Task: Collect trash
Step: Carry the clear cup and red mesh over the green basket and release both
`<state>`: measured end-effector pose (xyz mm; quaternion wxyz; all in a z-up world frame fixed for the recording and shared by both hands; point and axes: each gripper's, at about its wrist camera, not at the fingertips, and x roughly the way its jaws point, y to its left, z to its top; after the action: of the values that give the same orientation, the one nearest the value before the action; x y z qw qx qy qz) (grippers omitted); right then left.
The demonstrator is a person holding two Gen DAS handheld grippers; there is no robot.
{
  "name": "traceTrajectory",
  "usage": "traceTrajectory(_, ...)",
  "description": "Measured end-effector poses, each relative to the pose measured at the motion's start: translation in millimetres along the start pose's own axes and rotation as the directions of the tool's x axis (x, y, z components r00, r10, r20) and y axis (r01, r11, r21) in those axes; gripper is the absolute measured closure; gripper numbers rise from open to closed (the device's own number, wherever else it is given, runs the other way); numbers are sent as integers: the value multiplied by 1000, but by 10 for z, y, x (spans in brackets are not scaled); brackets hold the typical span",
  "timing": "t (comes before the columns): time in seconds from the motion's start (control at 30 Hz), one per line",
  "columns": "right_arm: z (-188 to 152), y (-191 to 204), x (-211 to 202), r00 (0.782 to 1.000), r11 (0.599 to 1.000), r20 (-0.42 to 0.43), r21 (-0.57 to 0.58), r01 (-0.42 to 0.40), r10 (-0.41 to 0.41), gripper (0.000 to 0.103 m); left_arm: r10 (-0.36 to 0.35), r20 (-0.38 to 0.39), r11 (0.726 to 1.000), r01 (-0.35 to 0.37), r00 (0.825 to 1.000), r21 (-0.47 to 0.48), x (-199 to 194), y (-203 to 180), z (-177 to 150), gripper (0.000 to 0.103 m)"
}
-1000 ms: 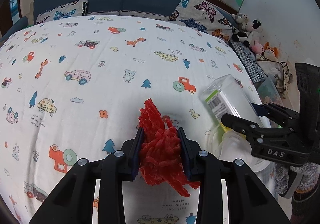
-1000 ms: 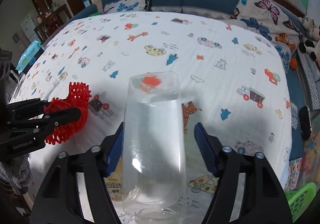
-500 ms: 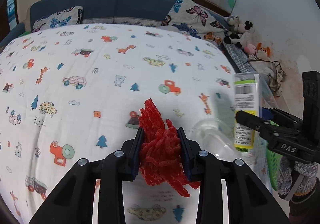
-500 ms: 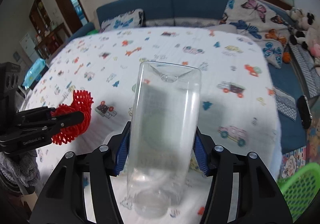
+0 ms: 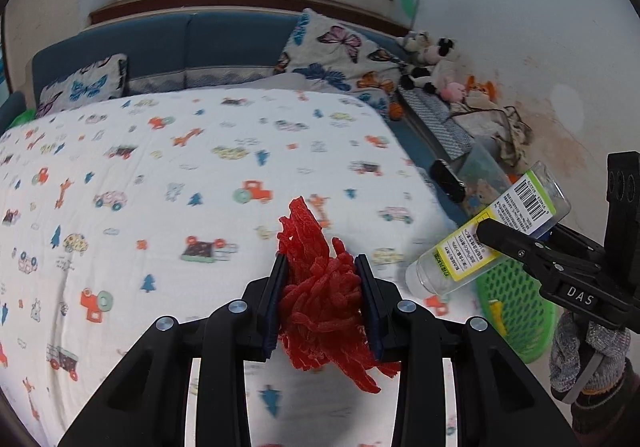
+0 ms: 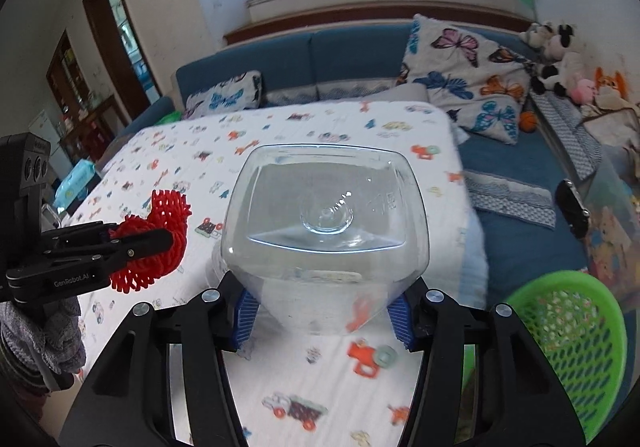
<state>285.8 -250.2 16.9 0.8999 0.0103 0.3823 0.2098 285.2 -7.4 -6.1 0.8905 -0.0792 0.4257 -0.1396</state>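
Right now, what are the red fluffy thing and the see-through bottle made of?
The red net looks like soft foam or plastic mesh, matte: it shows open holes and bunches up between the left gripper pads. The bottle looks like clear, shiny plastic: you see the bed through it, and light glints on its base. The right gripper is closing on it.

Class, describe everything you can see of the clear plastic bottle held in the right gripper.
The clear plastic bottle is transparent, empty-looking and squarish in section, with a dimpled base pointing away from the right wrist camera. A yellow and green label with a barcode wraps its side. It is lifted off the patterned bedsheet and tilted, neck end lower. The right gripper has its blue pads against both sides, jaws closing on it. The green basket lies below and beside it.
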Motion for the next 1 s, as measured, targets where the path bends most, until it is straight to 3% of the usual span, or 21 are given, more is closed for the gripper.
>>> traceTrajectory(0.3, -263, -583, -546, 990, 989, 16, 56, 139, -140, 48, -74, -15, 992, 75, 997, 98, 33, -690, -34, 70)
traceTrajectory(0.63, -735, -1422, -699, 930, 920, -52, 137, 368, -364, 48, -132, -75, 975, 143, 988, 171, 267, -1285, -121, 70)
traceTrajectory(0.8, -883, -1799, -640, 915, 889, -76, 217, 402, -395, 48, -150, -99, 968, 166, 984, 189, 369, -1474, -155, 70)
traceTrajectory(0.97, -921, -1960, -645, 915, 876, -59, 271, 399, -399, 46, -161, -124, 960, 185, 979, 213, 451, -1649, -220, 70)
traceTrajectory(1.0, -912, -1977, -654, 917, 876, -55, 277, 395, -396, 41, -162, -128, 958, 187, 978, 216, 458, -1673, -234, 70)
